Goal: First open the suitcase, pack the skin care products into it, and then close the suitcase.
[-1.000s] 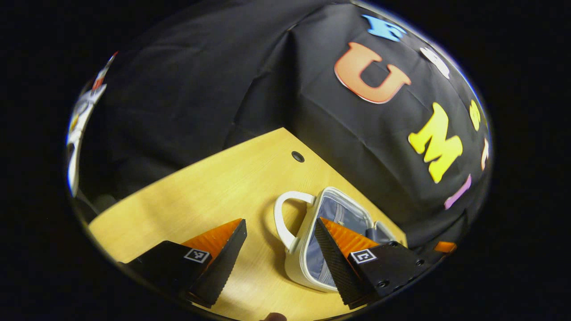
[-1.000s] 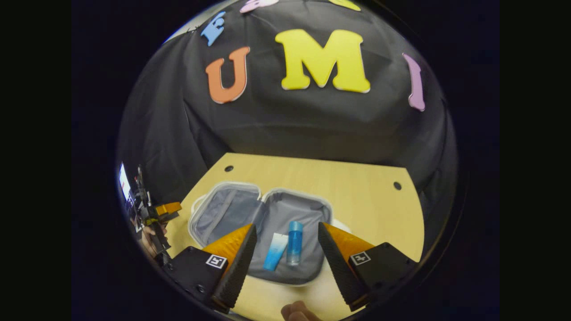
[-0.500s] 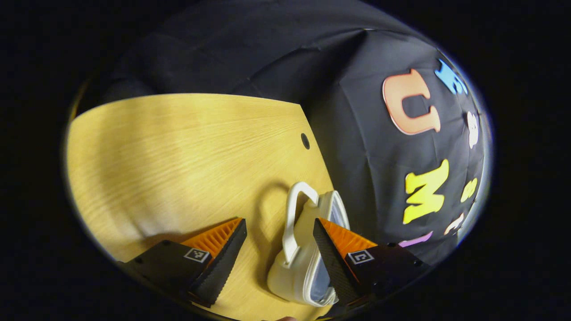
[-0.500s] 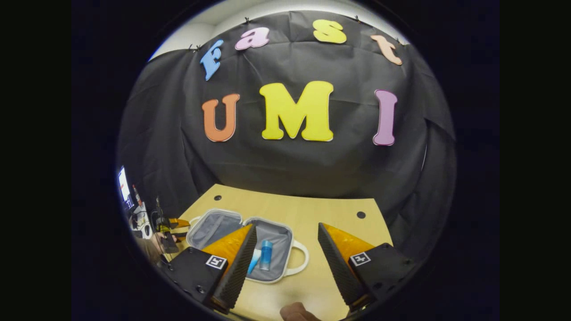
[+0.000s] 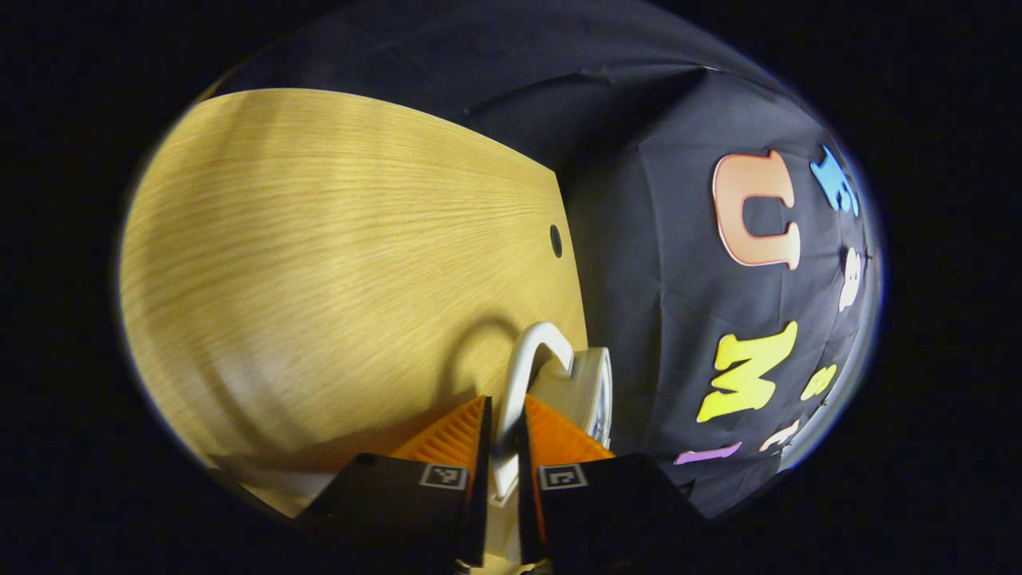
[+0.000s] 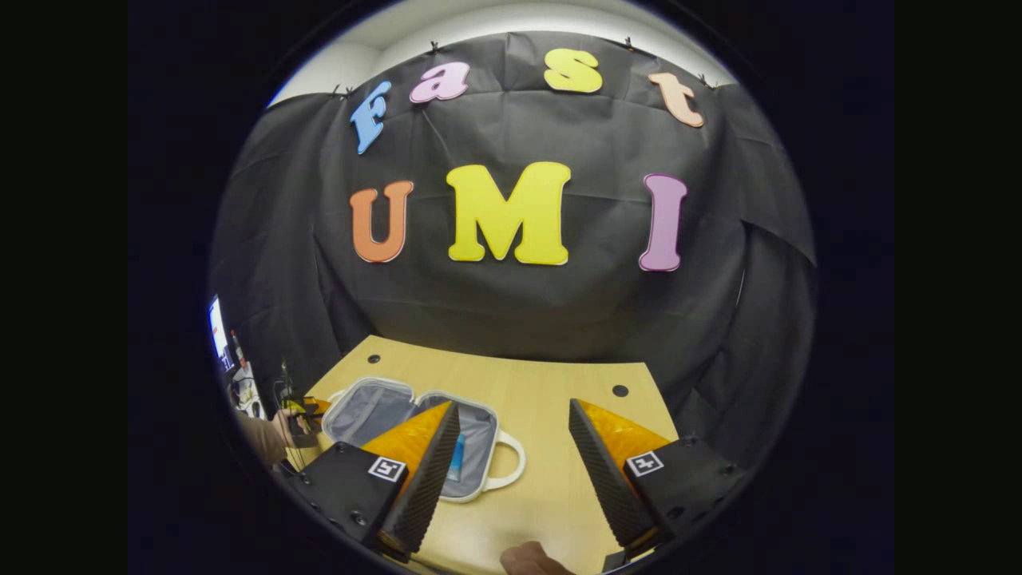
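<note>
Two halves of suitcase (image 6: 375, 407) lie open on surface (image 6: 551, 383) | blue tube (image 6: 457, 458) inside right half | left tongs (image 5: 501, 435) clamp handle (image 5: 527, 359) | right tongs (image 6: 511, 447) wide, holding nothing

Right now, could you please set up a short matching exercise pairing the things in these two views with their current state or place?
Things:
1. left gripper
2. right gripper
3. suitcase
4. blue tube

States:
A. lying open on the table
B. open, holding nothing
C. lying inside the suitcase
D. shut on the suitcase handle

Pairs: 1-D, 2-B, 3-A, 4-C
</note>
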Demonstrator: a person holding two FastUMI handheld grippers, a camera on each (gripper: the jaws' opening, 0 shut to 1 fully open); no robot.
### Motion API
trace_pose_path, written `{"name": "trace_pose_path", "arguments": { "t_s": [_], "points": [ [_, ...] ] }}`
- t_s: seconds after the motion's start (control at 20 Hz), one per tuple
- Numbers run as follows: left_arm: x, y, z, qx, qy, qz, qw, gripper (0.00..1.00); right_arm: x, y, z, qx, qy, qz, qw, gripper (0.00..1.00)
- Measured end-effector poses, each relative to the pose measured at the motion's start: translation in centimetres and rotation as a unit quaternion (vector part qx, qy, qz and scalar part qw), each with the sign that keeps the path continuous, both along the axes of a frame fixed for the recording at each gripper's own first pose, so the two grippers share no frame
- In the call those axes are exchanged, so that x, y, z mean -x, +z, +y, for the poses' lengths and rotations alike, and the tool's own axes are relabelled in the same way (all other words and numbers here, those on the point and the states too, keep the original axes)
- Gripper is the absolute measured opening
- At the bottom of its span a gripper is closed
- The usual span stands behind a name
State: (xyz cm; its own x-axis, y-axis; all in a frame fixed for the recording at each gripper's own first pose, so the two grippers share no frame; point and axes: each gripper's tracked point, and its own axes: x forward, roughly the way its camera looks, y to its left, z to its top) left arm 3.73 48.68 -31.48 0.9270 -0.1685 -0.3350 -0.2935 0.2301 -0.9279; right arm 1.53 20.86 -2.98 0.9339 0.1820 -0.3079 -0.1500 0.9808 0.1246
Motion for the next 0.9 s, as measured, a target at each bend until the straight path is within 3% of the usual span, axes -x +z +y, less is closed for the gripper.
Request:
{"name": "trace_pose_path", "arguments": {
  "t_s": [0.25,0.4,0.45,0.65,0.7,0.8,0.85,0.9],
  "points": [
    [0.1,3.0,-0.7,-0.113,-0.024,0.012,0.993,0.05,0.3,-0.2,-3.6,-0.017,-0.020,-0.004,1.000,0.81],
    [0.0,7.6,-0.8,-0.166,-0.024,-0.005,0.986,0.04,0.1,-0.7,-5.5,-0.035,-0.028,-0.004,0.999,0.77],
    [-0.1,9.1,-1.2,-0.186,-0.026,-0.009,0.982,0.04,0.2,-0.9,-6.2,-0.039,-0.028,-0.004,0.999,0.81],
    [-0.4,14.0,-3.7,-0.298,-0.041,-0.015,0.954,0.04,0.5,-1.2,-8.7,-0.038,-0.021,-0.011,0.999,0.81],
    [-0.5,15.6,-4.4,-0.317,-0.042,-0.022,0.947,0.04,0.6,-1.3,-9.0,-0.041,-0.016,-0.010,0.999,0.77],
    [-0.5,18.4,-6.3,-0.354,-0.043,-0.029,0.934,0.03,0.5,-1.2,-9.9,-0.040,-0.007,-0.015,0.999,0.81],
    [-0.4,19.4,-7.2,-0.378,-0.044,-0.029,0.924,0.04,0.6,-1.2,-10.3,-0.035,-0.002,-0.019,0.999,0.77],
    [-0.1,20.1,-8.3,-0.404,-0.046,-0.031,0.913,0.04,0.6,-1.1,-10.9,-0.028,0.001,-0.022,0.999,0.81]
  ]
}}
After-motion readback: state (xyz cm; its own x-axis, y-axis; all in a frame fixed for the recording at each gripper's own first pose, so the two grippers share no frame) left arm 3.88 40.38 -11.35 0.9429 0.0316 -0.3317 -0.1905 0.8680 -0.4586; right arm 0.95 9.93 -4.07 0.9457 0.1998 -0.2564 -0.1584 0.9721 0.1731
